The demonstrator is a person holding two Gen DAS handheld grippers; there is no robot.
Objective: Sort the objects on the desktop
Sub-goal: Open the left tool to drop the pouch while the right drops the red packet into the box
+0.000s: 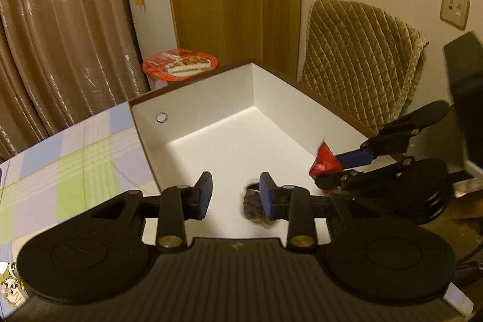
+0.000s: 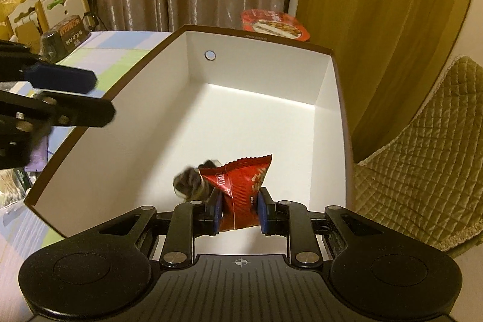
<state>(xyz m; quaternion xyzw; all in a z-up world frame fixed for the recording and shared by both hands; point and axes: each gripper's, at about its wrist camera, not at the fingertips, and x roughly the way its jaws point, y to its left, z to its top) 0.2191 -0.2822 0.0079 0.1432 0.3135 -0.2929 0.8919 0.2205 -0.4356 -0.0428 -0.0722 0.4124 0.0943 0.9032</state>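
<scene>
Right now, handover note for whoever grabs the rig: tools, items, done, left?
Left tool: open, nothing between the pads, above the white box.
Dark blurred packet: inside the box near its front; cannot tell if it has landed.
Right tool: shut on the red snack packet, held over the box.
Done: the dark packet is in the box.
Left: release the red packet into the box. The dark tub sits on the checked tablecloth, and the red-lidded bowl is behind the box.
</scene>
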